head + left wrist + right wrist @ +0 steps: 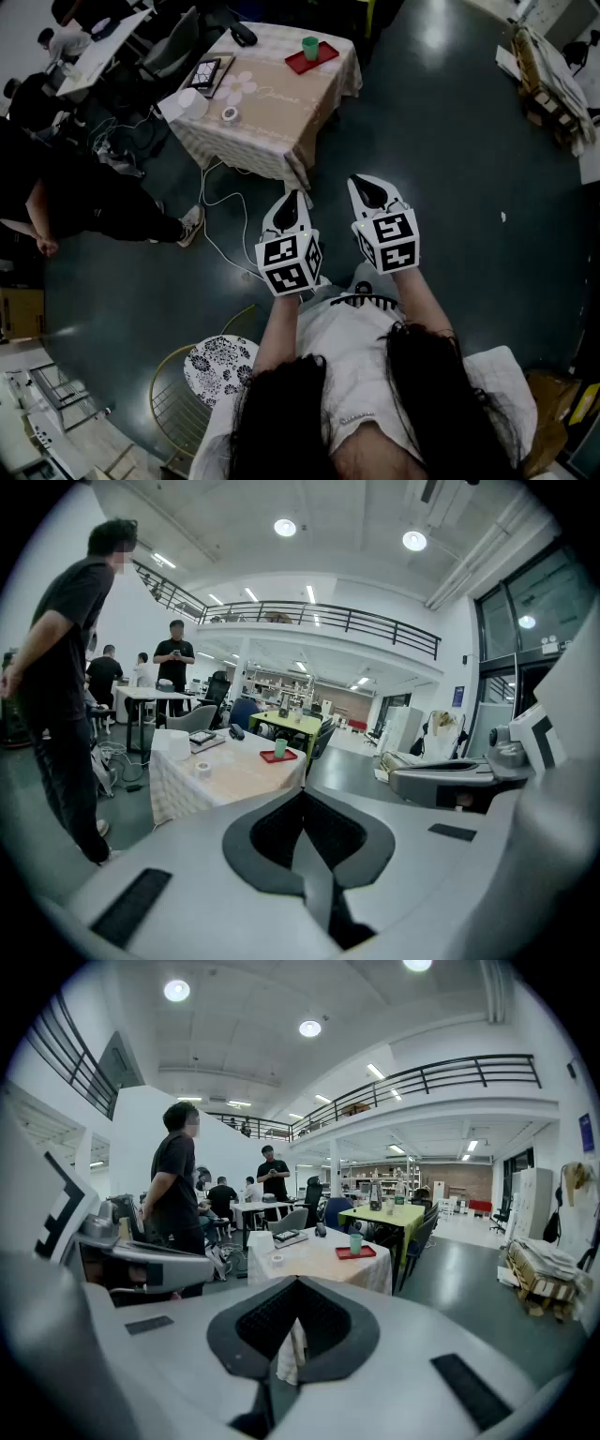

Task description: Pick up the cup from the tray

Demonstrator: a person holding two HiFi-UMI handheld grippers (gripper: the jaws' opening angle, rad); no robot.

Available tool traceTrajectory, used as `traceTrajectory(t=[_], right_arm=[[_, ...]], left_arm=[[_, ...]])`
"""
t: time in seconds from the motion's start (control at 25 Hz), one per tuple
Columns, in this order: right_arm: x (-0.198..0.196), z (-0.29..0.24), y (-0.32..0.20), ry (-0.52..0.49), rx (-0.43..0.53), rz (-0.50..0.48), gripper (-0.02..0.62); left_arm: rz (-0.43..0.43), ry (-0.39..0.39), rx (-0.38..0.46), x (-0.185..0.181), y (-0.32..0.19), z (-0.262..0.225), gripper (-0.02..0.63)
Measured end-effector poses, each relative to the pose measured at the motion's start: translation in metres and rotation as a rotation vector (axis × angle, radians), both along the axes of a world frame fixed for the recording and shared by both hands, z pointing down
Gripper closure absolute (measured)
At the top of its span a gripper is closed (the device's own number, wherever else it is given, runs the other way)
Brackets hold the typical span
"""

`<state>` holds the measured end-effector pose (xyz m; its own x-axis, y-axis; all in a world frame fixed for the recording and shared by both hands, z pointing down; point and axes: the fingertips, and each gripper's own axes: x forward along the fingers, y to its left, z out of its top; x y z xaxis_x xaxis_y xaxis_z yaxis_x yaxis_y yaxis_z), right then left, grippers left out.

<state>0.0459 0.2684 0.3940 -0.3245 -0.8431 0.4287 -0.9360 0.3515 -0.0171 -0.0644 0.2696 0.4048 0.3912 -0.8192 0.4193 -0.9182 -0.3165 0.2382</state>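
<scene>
Head view | cup [310,46] on tray [298,63] | well beyond left gripper [296,198], right gripper [364,185]

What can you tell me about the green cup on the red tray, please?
The cup is small and plain green, and may be plastic. It stands upright with its open top up, on a red tray near the far corner of a cloth-covered table. Only the tray touches it. It is too small in every view to tell whether it holds anything.
</scene>
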Motion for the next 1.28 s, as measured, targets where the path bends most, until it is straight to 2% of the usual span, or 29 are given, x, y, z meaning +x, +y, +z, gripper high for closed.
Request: traceTrajectory(t=[0.12, 0.4, 0.6, 0.72, 0.76, 0.8, 0.84, 0.88, 1.04, 1.28], right_arm=[[-0.003, 0.000, -0.002, 0.068, 0.013, -0.006, 0.584], [-0.007, -0.003, -0.005, 0.053, 0.020, -0.003, 0.584], [-0.005, 0.000, -0.005, -0.021, 0.004, 0.022, 0.583], [0.001, 0.001, -0.007, 0.002, 0.010, 0.056, 0.580], [0.003, 0.001, -0.008, 0.004, 0.017, 0.056, 0.569], [0.003, 0.000, -0.008, -0.006, 0.022, 0.049, 0.510], [0.002, 0.000, -0.008, -0.025, 0.023, 0.038, 0.421], [0.002, -0.001, -0.009, -0.046, 0.023, 0.027, 0.369], [0.006, -0.004, -0.018, -0.078, 0.044, 0.015, 0.331], [0.026, 0.000, -0.056, -0.094, 0.046, 0.014, 0.321]], left_arm=[[0.011, 0.011, 0.000, -0.001, -0.003, -0.003, 0.601], [0.043, 0.001, 0.019, 0.003, -0.004, -0.005, 0.601], [0.041, 0.003, 0.012, -0.001, -0.006, -0.005, 0.601], [0.046, 0.009, 0.001, -0.002, -0.007, -0.003, 0.601], [0.054, 0.017, -0.002, -0.001, -0.008, -0.003, 0.601], [0.063, 0.025, -0.005, 0.000, -0.008, -0.002, 0.601], [0.072, 0.031, -0.007, 0.002, -0.008, -0.001, 0.601], [0.079, 0.032, -0.008, 0.004, -0.009, 0.000, 0.601], [0.086, 0.017, 0.002, 0.011, -0.021, 0.001, 0.601], [0.064, -0.007, 0.026, 0.019, -0.057, -0.003, 0.601]])
